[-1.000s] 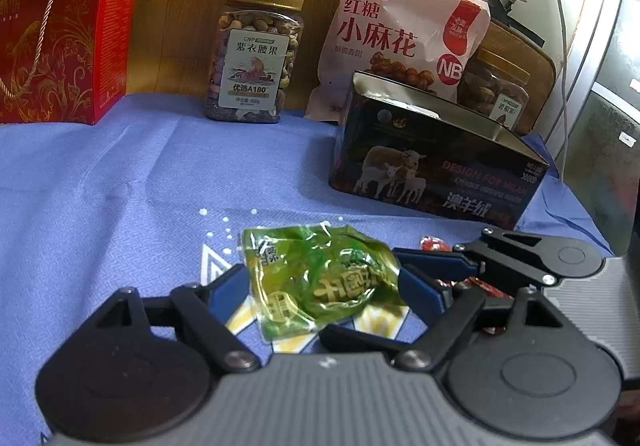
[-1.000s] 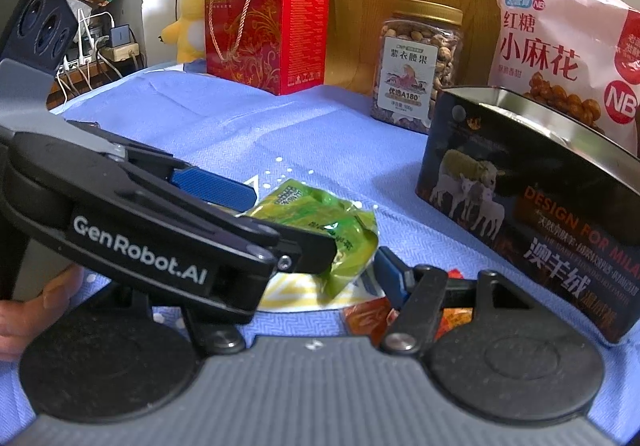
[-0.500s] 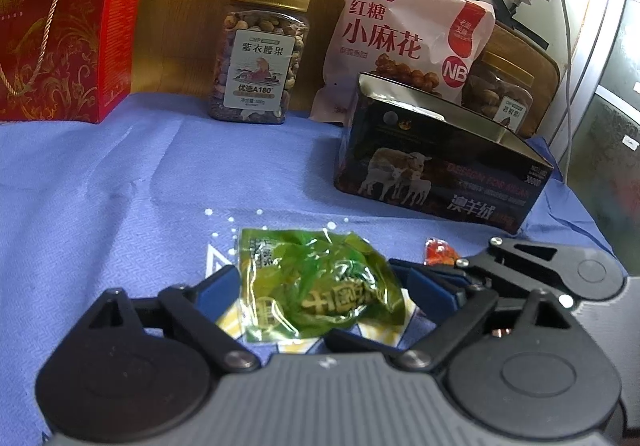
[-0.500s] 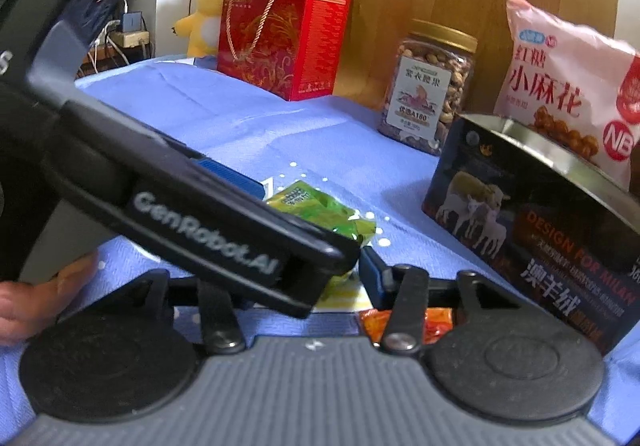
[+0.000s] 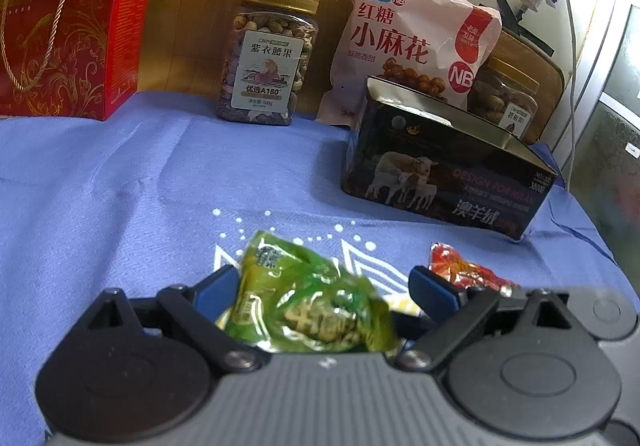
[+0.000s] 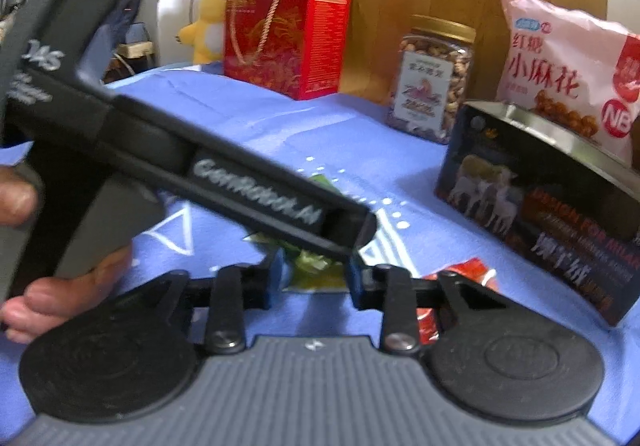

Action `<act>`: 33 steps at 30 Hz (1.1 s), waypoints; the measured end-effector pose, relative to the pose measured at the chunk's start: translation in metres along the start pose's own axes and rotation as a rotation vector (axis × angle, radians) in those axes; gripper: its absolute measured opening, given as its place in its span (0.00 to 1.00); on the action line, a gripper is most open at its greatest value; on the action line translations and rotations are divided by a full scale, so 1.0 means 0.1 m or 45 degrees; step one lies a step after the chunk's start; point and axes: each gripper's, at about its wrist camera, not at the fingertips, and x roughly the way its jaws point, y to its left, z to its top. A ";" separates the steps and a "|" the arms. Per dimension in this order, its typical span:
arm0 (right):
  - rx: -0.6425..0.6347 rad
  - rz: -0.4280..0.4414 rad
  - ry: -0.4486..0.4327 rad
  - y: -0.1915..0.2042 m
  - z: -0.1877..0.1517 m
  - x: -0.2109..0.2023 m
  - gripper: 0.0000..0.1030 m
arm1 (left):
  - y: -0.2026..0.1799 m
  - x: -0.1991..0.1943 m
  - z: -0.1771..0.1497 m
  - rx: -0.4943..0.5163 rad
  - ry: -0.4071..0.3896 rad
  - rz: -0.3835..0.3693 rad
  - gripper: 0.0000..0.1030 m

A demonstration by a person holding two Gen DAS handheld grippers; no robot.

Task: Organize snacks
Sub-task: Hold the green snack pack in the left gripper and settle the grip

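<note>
Left wrist view: the left gripper point(image 5: 324, 286) stands open, its blue fingers either side of a green snack packet point(image 5: 308, 310) on the blue cloth point(image 5: 120, 185) of the desk, not pressing it. A red snack packet point(image 5: 464, 270) lies just right. Behind stands an open dark tin point(image 5: 444, 177).

Right wrist view: the right gripper point(image 6: 314, 278) is open above the red snack packet point(image 6: 472, 274); the left gripper's body crosses in front.

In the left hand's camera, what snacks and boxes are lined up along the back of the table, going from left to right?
Red gift box → nut jar with a gold lid → pink snack bag → a second, smaller nut jar, half hidden behind the open dark tin with sheep on it.
</note>
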 end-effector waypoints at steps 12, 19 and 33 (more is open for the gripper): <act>0.069 -0.040 -0.016 -0.03 -0.02 -0.03 0.53 | 0.00 0.00 0.00 -0.002 -0.001 -0.004 0.92; 0.097 -0.038 0.017 -0.10 0.02 0.07 0.58 | 0.00 0.00 0.00 -0.002 0.001 -0.009 0.94; 0.024 -0.020 -0.016 -0.09 0.07 0.13 0.54 | 0.03 -0.02 0.00 -0.019 -0.016 -0.013 0.87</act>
